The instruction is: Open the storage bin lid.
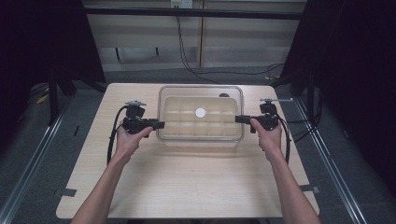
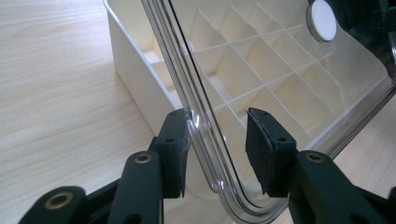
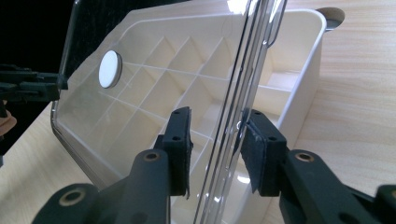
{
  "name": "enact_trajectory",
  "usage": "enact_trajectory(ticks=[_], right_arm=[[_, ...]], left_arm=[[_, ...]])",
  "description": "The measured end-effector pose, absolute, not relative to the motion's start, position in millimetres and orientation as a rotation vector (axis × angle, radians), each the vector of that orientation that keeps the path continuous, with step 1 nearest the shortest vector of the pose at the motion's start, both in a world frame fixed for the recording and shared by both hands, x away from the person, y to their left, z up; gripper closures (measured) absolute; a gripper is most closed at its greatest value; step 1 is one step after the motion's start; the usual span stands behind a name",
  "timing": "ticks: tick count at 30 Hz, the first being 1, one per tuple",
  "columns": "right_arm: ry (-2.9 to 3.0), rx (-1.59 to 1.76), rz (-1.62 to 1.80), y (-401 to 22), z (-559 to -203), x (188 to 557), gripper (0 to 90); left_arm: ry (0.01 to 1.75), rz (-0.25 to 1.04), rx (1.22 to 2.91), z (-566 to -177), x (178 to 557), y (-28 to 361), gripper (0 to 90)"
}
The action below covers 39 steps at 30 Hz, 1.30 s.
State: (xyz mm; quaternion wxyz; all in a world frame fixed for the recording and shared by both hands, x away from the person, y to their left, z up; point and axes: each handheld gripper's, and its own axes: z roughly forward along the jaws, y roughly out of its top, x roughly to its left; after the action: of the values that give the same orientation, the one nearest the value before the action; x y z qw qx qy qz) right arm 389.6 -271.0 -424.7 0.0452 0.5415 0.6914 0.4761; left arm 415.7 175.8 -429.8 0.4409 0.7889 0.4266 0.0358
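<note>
Clear plastic lid with a round white knob (image 1: 201,114) over a cream gridded plastic box (image 2: 135,74), mid-way across a pale wooden table (image 1: 187,182). Left gripper (image 1: 159,124) at its left edge, right gripper (image 1: 240,119) at its right; jaws of both apart, straddling the lid's rim.

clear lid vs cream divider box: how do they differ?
The clear lid is transparent; the cream divider box is opaque. The lid is a thin flat sheet carrying a white round disc; the box is deep and split into compartments. The lid's edges sit between the open jaws of the left claw and right claw; the box rests on the table. Both are rectangular with rounded corners.
</note>
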Motion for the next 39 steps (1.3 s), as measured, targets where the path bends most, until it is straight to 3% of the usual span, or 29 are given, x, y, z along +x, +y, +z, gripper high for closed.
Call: enact_trajectory(ticks=[23, 39], right_arm=[[2.091, 1.650, 1.428, -270, -416, 375, 71.0], [2.085, 1.638, 1.460, -269, -413, 362, 71.8]], left_arm=[[1.025, 0.142, 1.936, -424, 401, 180, 70.7], [0.984, 0.129, 1.920, -418, 390, 188, 72.2]])
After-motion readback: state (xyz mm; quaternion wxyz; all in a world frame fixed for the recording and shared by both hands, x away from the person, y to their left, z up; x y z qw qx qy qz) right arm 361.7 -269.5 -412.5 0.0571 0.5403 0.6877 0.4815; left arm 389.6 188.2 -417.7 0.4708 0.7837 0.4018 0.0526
